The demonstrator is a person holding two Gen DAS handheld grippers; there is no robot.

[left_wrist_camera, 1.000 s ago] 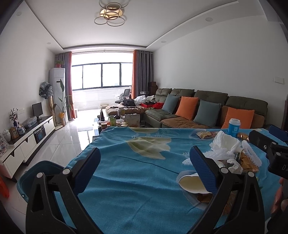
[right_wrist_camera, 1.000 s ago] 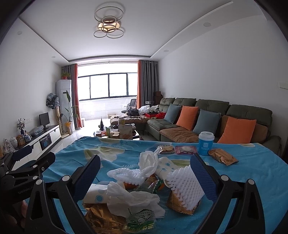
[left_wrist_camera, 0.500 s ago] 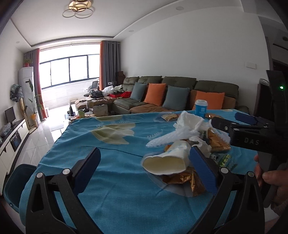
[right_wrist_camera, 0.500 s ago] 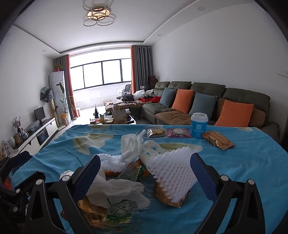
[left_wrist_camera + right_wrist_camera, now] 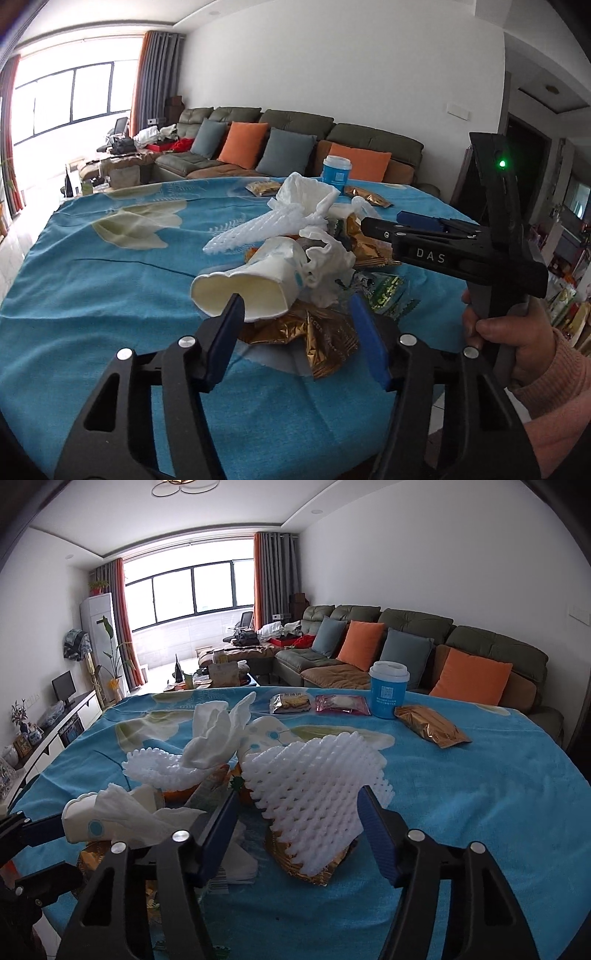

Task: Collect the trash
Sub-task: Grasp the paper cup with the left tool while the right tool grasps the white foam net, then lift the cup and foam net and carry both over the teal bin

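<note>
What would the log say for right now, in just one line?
task: collect trash | left claw: closing, crushed paper cup ahead, not gripped | right claw: closing around white foam net, not gripped | blue tablecloth

Home living room: sectional sofa (image 5: 424,646) with cushions (image 5: 360,644), curtained window (image 5: 192,590), apparently a television stand (image 5: 66,723).

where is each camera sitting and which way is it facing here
Left wrist: rides the left tool, looking over the trash pile from its left; crushed paper cup ahead, jaws closing, right tool and a hand in view.
Right wrist: rides the right tool, facing the foam net and window; jaws closing, left tool at the edge.
Shared: blue cup, sofa.
</note>
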